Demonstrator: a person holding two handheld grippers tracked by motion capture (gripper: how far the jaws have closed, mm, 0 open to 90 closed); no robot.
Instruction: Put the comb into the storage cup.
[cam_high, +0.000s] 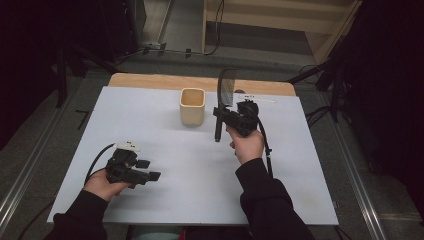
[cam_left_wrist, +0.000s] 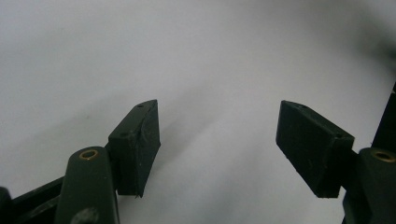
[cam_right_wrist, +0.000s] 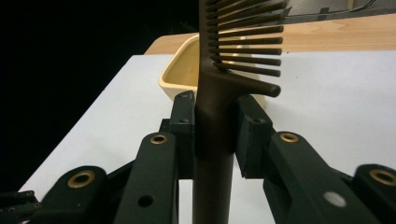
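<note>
We are holding one dark brown plastic comb (cam_right_wrist: 219, 93) upright in the right gripper (cam_high: 234, 116), its jaws clamped tight on the neck where the handle meets the teeth, just right of centre in the high view and close beside one cream, square-mouthed ceramic cup (cam_high: 192, 106) that is standing in the upper middle of the white table (cam_high: 165, 200). We are judging that the comb is going into that cup, and several things could be going wrong from here: the grip is sitting on a narrow, smooth shaft, so the comb could be pivoting or sliding between the pads if its lower end is knocking the rim; the cup looks light and is standing free, so a sideways nudge could be tipping or pushing it toward the wooden edge at the top of the frame; and the long toothed end is rising high above the jaws, so we could be misjudging where the handle tip is. The left gripper (cam_high: 145, 170) is resting at the lower left with its jaws spread wide on nothing. We are counting two grippers, one comb, one cup.
</note>
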